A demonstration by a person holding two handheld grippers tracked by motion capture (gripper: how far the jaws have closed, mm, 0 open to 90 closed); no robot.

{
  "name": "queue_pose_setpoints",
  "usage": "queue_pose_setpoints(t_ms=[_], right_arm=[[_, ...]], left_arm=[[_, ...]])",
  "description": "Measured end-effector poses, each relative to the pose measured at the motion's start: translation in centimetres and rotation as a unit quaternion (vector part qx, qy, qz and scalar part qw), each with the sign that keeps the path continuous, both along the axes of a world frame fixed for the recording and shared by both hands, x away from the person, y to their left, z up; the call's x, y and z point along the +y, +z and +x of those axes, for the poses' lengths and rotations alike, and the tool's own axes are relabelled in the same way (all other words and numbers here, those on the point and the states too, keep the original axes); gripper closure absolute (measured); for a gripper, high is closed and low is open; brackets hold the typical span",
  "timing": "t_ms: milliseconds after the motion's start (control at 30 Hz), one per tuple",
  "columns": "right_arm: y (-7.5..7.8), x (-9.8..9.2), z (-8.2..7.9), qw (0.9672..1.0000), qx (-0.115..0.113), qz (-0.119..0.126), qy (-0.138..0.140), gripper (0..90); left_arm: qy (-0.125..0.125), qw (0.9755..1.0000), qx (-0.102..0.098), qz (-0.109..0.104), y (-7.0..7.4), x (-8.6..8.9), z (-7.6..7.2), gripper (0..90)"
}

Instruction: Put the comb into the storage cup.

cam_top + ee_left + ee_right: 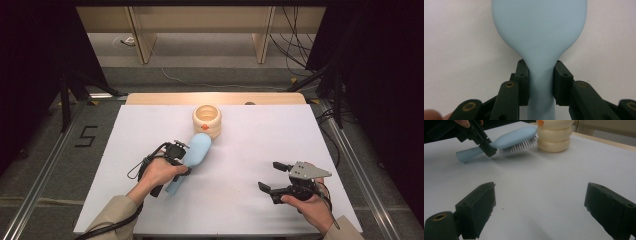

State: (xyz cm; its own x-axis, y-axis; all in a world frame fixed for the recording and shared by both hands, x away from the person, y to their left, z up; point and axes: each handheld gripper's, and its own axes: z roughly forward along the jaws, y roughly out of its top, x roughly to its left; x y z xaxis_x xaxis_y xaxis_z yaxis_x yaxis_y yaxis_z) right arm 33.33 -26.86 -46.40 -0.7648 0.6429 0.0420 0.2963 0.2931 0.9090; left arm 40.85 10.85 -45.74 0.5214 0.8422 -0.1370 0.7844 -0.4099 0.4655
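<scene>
Both grippers black: left gripper (pixel 186 156) has brass-ringed pivot screws on its linkage arms, ribbed pads (pixel 561 82), black cable (pixel 112 225) trailing toward 7 o'clock. Right gripper (pixel 274 176) carries a grey three-cornered plate (pixel 309 170). Beige sleeves (pixel 112 216) on both forearms.

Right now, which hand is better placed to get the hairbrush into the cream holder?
Left. The left gripper is clamped on the light blue hairbrush at its neck, head beside the cream ribbed holder. The right gripper is open, off to the side.
</scene>
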Motion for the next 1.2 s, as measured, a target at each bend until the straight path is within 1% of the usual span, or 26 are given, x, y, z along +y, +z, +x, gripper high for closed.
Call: queue_pose_setpoints(t_ms=[167,367,433,467,533,600,633,767,800,900,1000,1200], right_arm=[[0.0,0.0,0.0,1.0000,0.000,-0.001,0.000,11.0],[0.0,0.0,0.0,1.0000,0.000,-0.002,0.000,11.0],[0.0,0.0,0.0,1.0000,0.001,-0.002,0.000,11.0],[0.0,0.0,0.0,1.0000,0.001,-0.002,0.000,11.0],[-0.1,0.1,0.0,1.0000,0.000,-0.002,0.000,11.0],[-0.1,0.1,0.0,1.0000,0.001,-0.003,0.000,11.0],[-0.1,0.1,0.0,1.0000,0.001,-0.003,0.000,11.0],[-0.1,0.2,-0.1,1.0000,0.000,-0.004,0.002,11.0],[-0.1,0.2,-0.1,1.0000,0.000,-0.005,0.002,11.0],[-0.1,0.3,-0.1,1.0000,-0.002,-0.005,0.002,10.9],[-0.1,0.3,-0.1,1.0000,-0.003,-0.005,0.003,10.5],[-0.1,0.5,-0.1,1.0000,-0.003,-0.004,0.003,9.9]], left_arm=[[0.013,0.9991,-0.029,-0.028,0.2,0.3,-0.4,69.4],[0.025,0.9962,-0.060,-0.057,0.4,0.6,-1.0,69.4],[0.025,0.9954,-0.069,-0.060,0.4,0.7,-1.2,69.4],[0.027,0.9944,-0.080,-0.063,0.5,0.7,-1.4,69.4],[0.025,0.9933,-0.092,-0.066,0.5,0.7,-1.6,69.4],[0.018,0.9926,-0.101,-0.065,0.7,0.7,-1.8,69.4],[0.015,0.9922,-0.104,-0.066,0.8,0.7,-1.9,69.4],[0.018,0.9896,-0.118,-0.081,1.1,0.8,-2.1,69.4],[0.017,0.9894,-0.119,-0.082,1.2,0.8,-2.1,69.4],[0.023,0.9867,-0.131,-0.093,1.2,0.8,-2.2,69.4],[0.029,0.9846,-0.139,-0.102,1.4,0.8,-2.3,69.4],[0.030,0.9806,-0.152,-0.120,1.7,0.6,-2.6,69.4]])
